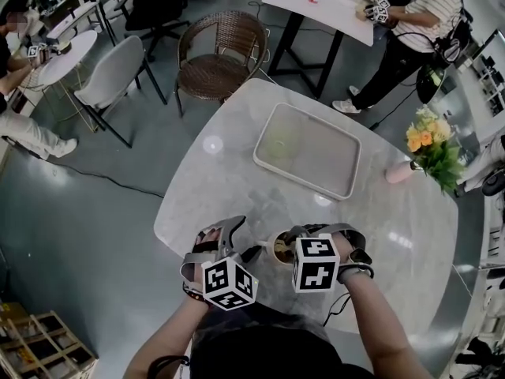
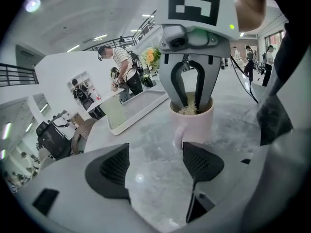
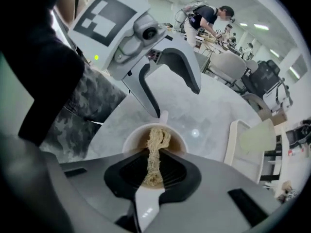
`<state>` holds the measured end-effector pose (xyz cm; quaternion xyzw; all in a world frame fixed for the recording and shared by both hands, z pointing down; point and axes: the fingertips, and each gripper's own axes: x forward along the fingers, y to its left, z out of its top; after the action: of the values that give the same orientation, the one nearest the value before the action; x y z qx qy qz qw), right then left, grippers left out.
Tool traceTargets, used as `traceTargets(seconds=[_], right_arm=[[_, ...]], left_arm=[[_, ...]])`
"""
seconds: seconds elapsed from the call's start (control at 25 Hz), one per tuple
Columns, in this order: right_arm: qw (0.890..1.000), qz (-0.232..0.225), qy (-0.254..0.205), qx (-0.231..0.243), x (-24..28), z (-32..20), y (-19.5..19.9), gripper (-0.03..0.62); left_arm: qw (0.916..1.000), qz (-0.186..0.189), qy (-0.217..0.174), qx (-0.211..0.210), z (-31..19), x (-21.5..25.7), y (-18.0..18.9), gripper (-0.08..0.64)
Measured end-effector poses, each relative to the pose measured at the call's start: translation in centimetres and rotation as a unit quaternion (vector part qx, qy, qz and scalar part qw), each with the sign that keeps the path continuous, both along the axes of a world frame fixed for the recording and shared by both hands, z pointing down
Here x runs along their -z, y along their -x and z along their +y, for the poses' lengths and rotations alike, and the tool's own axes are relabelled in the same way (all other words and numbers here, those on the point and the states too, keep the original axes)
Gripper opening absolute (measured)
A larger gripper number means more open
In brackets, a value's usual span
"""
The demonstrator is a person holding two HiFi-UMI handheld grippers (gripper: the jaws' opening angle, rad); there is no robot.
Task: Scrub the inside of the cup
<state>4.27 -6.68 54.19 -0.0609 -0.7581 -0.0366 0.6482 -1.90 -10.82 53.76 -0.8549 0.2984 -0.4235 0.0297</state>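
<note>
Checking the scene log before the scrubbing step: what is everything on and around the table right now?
table: one, grey-white marble, centre
cup: one, pale pink, near table edge
scrubber: one, tan, fibrous, hanging into cup
tray: one, white, mid-table
sheet: one, pale green, in tray
flowers: one bunch, yellow-orange, table's right edge
vase: one, pink, under flowers
wicker chair: one, brown, beyond table
left gripper: grey, open, empty, beside cup
right gripper: grey, shut on scrubber, over cup

Head view looks steeply down on the marble surface (image 1: pixel 229 188). Left gripper view faces the pink cup (image 2: pixel 194 125) low and close; right gripper view peers straight into it. All share it.
</note>
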Motion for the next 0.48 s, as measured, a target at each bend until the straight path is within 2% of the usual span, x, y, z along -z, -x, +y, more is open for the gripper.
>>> traceTargets(seconds=[0.08,0.16,0.28,0.4,0.48], right_arm=[[0.999,-0.014,0.035,-0.013,0.8,0.5,0.0,0.060],[0.998,-0.027,0.047,-0.026,1.7,0.6,-0.1,0.060],[0.999,-0.027,0.020,-0.032,2.0,-0.2,-0.1,0.060],[1.000,-0.008,-0.016,-0.009,0.9,-0.3,0.1,0.060],[1.000,-0.006,-0.019,0.014,0.4,0.3,0.3,0.060]], left_arm=[[1.0000,0.001,0.001,0.002,-0.1,0.1,-0.1,0.351],[1.0000,0.000,-0.001,-0.001,-0.5,0.2,-0.3,0.351],[0.9999,-0.005,-0.005,-0.009,-1.1,0.2,-0.3,0.351],[0.9995,-0.018,-0.011,-0.024,-1.6,0.2,-0.5,0.351],[0.9990,-0.027,-0.016,-0.032,-2.0,0.2,-0.6,0.351]])
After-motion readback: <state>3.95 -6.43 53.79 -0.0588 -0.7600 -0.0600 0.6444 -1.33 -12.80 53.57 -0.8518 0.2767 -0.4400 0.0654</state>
